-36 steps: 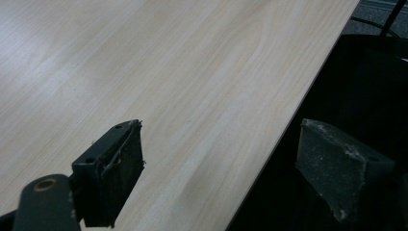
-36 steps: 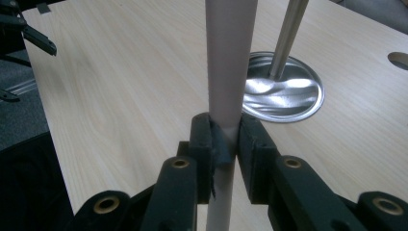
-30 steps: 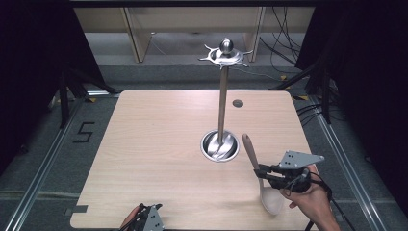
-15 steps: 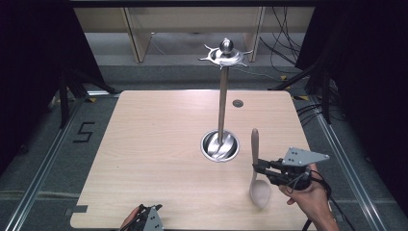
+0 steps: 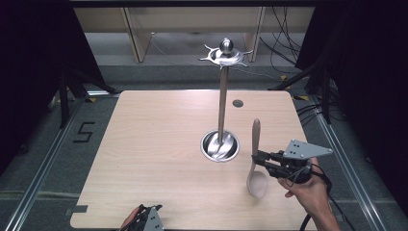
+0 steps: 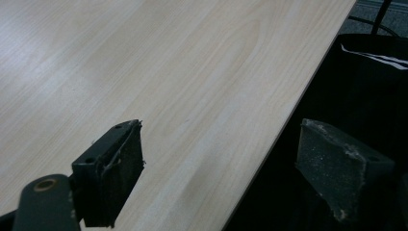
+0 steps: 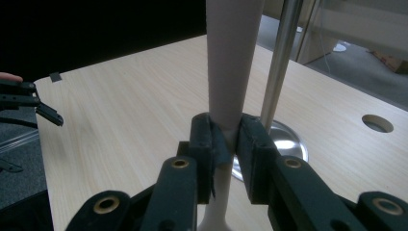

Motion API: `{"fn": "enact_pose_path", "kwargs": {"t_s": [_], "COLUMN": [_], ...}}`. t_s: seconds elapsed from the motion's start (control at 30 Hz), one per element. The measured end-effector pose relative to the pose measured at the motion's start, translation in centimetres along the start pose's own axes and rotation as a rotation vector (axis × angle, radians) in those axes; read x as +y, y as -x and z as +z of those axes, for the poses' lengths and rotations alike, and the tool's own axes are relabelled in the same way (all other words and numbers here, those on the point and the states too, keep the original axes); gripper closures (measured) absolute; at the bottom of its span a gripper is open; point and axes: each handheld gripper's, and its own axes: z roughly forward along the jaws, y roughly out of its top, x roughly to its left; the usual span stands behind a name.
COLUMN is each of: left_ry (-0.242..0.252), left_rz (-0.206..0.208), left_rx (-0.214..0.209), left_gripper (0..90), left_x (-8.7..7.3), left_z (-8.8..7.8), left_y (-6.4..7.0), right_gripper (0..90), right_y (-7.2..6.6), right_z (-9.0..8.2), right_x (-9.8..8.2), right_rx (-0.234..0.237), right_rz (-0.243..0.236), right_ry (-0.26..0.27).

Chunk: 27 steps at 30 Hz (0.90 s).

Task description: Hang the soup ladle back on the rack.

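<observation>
A pale wooden spoon (image 5: 255,159) hangs above the table's right front, handle up and bowl down. My right gripper (image 5: 258,159) is shut on its neck; in the right gripper view the jaws clamp the spoon (image 7: 231,62) at the narrow part, gripper (image 7: 226,144). A metal stand (image 5: 222,101) with a round base (image 5: 220,146) and hooked top (image 5: 225,56) rises just left of the spoon, its pole (image 7: 281,57) behind the handle. My left gripper (image 5: 146,219) sits at the table's front edge, its fingers (image 6: 115,168) wide apart over the edge with nothing between, gripper (image 6: 226,178).
The wooden table (image 5: 159,144) has a small round hole (image 5: 237,103) at the back right. Metal rails run along both sides on the floor. Wooden furniture legs and cables lie behind the table.
The right gripper has turned the spoon from a slant to nearly upright, and lifted its bowl off the table. The left gripper has not moved.
</observation>
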Motion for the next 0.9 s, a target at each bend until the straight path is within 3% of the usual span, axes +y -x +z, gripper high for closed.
{"fn": "enact_pose_path", "kwargs": {"t_s": [0.27, 0.57, 0.7, 0.83, 0.87, 0.9], "left_ry": [0.0, 0.009, 0.0, 0.009, 0.008, 0.006], "left_rz": [-0.001, -0.012, -0.001, -0.012, -0.011, -0.01], "left_rx": [-0.001, -0.006, 0.004, -0.005, -0.004, -0.004], "left_gripper": [15.7, 15.7, 15.7, 15.7, 15.7, 15.7], "left_x": [0.0, -0.1, 0.0, 0.0, 0.0, 0.0], "left_z": [0.0, 0.0, 0.0, 0.0, 0.0, 0.0], "left_y": [0.0, 0.0, -0.1, 0.0, 0.0, 0.0], "right_gripper": [77.8, 77.7, 77.7, 77.7, 77.7, 77.7], "right_y": [0.3, 1.2, 1.8, 2.1, 2.2, 2.5], "right_z": [0.6, 0.9, 1.1, 1.1, 0.9, 1.0], "right_x": [1.2, 3.0, 4.0, 4.5, 4.7, 5.0], "right_rx": [-0.006, -0.038, -0.063, -0.072, -0.064, -0.075], "right_rz": [0.003, 0.015, -0.014, -0.01, -0.005, -0.024], "right_ry": [-0.006, 0.032, 0.044, 0.048, 0.027, 0.038]}}
